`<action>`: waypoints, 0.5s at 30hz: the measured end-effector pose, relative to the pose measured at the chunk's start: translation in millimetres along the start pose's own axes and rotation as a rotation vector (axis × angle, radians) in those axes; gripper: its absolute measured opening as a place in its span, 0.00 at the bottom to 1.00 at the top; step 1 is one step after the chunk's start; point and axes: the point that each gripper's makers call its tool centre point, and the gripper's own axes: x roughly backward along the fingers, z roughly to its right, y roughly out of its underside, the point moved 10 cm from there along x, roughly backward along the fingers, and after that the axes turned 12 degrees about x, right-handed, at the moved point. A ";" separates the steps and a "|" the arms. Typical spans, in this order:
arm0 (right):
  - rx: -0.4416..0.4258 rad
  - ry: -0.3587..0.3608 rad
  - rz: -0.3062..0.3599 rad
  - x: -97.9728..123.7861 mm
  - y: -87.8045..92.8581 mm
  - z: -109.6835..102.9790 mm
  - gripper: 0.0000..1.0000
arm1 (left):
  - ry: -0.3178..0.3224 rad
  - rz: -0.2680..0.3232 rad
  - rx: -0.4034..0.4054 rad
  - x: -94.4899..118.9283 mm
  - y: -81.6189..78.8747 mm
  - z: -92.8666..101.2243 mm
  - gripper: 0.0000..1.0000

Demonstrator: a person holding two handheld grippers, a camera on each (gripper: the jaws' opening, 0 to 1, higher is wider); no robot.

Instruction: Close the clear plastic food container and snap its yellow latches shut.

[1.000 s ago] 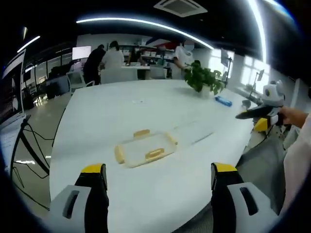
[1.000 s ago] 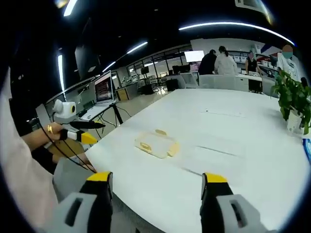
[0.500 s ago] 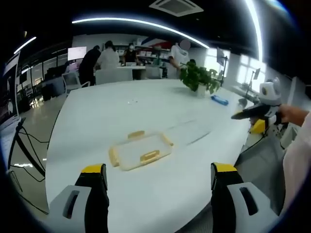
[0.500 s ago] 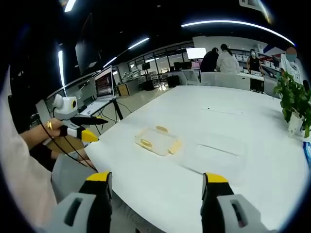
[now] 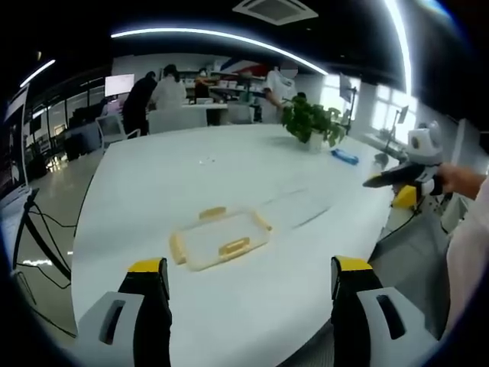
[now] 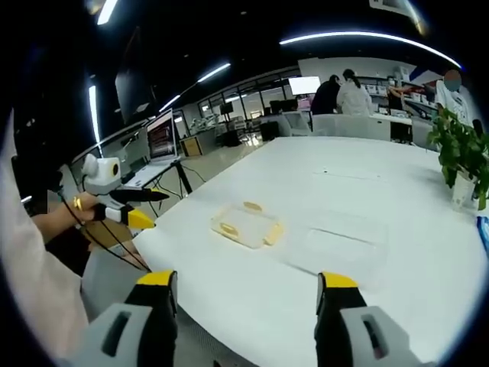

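Note:
A clear lid with yellow latches (image 5: 218,238) lies flat on the white table (image 5: 191,168). Just right of it and farther back rests the clear container base (image 5: 296,203), faint against the tabletop. In the right gripper view the lid (image 6: 246,225) is left of the base (image 6: 340,241). My left gripper (image 5: 248,306) is open, held short of the table edge, nothing between its jaws. My right gripper (image 6: 244,306) is open too, off the table's near edge. Each gripper appears in the other's view, held in a hand: right gripper (image 5: 399,177), left gripper (image 6: 122,205).
A potted plant (image 5: 312,122) and a small blue object (image 5: 345,158) stand at the table's far side. Several people stand at a desk (image 5: 191,107) behind. A laptop on a stand (image 6: 163,138) and cables (image 5: 46,222) are beside the table.
Both views have shifted slightly with the hands. The lid and base lie where they were, and both pairs of jaws stay apart.

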 end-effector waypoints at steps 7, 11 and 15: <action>-0.002 0.000 -0.009 -0.3 3.2 0.0 0.74 | -0.004 -0.007 -0.005 1.0 0.2 -1.2 0.86; 0.001 -0.003 -0.013 -0.9 4.5 -0.7 0.74 | -0.015 -0.017 -0.005 2.2 2.1 -3.4 0.86; 0.002 -0.007 -0.023 -2.7 7.2 -0.6 0.74 | -0.021 -0.026 0.002 2.2 5.5 -5.3 0.86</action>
